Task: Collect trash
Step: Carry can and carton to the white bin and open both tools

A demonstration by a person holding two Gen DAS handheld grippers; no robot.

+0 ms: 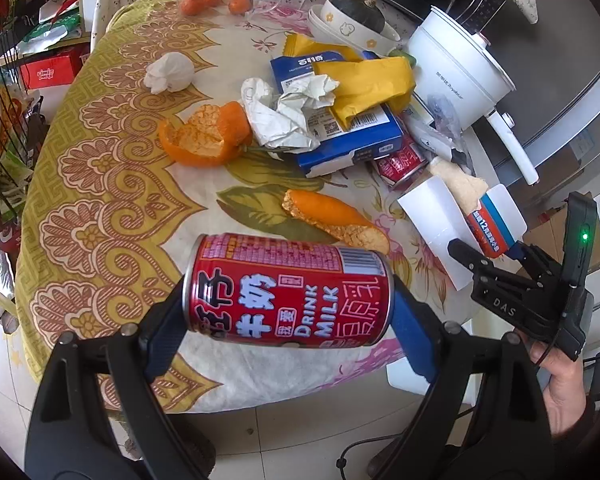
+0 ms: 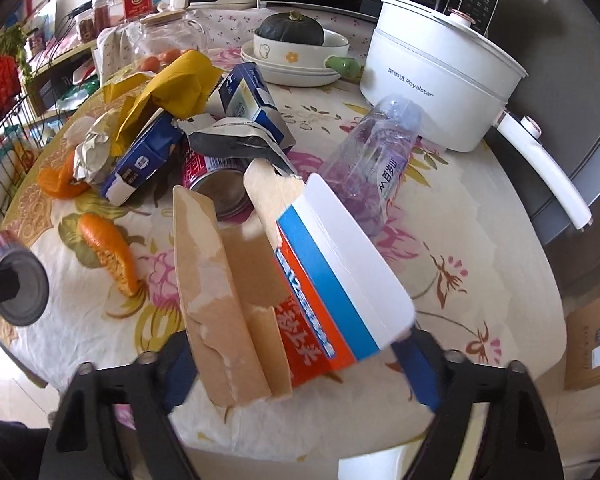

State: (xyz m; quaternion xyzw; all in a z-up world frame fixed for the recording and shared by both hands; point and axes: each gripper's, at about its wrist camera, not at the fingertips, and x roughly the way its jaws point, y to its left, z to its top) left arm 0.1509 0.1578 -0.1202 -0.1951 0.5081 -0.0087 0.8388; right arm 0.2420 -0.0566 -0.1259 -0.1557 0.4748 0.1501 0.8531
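Observation:
My left gripper is shut on a red milk can, held sideways above the near table edge; the can also shows in the right wrist view. My right gripper is shut on a torn orange, blue and white carton, lifted off the table; the carton also shows in the left wrist view. On the table lie orange peels, a crumpled tissue, crumpled paper, a blue box, yellow wrappers, another red can and a clear plastic bottle.
A white electric pot stands at the back right. Bowls holding a dark squash and a glass jar with oranges stand at the back. A wire rack is left of the table. A cardboard box sits on the floor at the right.

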